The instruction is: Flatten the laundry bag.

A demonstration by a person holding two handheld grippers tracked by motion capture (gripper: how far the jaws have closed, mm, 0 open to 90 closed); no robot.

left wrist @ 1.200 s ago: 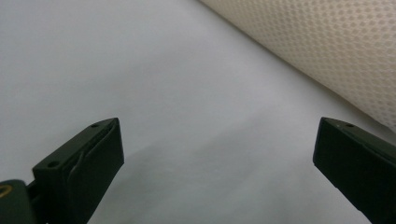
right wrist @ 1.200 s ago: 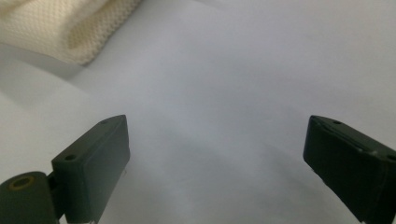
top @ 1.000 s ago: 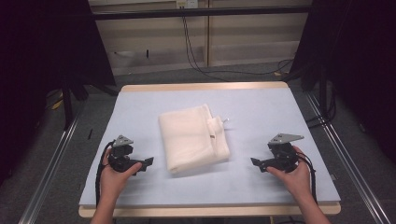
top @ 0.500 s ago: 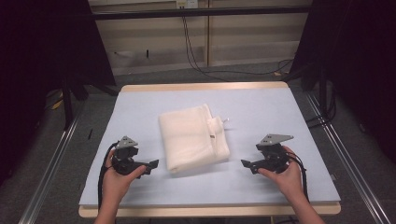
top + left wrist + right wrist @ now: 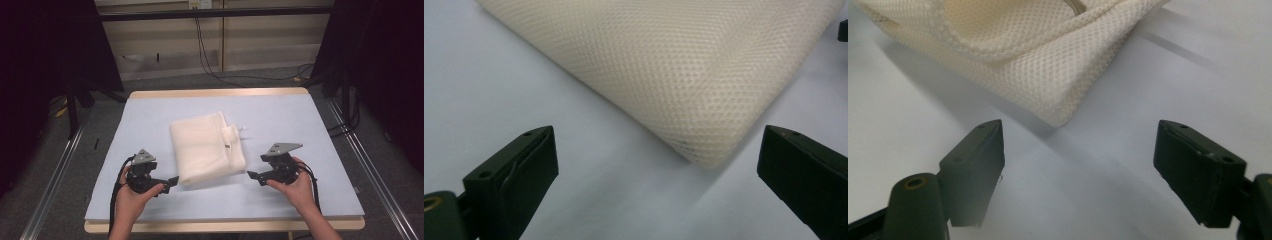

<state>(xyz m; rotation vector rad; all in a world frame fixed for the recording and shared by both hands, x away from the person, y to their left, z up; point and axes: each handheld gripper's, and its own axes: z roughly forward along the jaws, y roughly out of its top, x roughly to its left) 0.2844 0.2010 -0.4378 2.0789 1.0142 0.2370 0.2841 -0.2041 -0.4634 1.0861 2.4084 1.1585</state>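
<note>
Pale blue worktop, dark curtained room around it. Folded cream mesh bag lies flat mid-worktop, zip side toward the right. Since a second ago both hands have closed in on its near corners: left gripper is now just beside the near-left corner, right gripper just beside the near-right one. Right jaws have just been closing a little, nothing between them; both sets of jaws stand released. Reads as the approach to a two-corner pick, no contact yet. Left gripper view shows a plain folded corner ahead of the jaws; right gripper view shows stacked layers and a hemmed edge, which the high view can't resolve.
</note>
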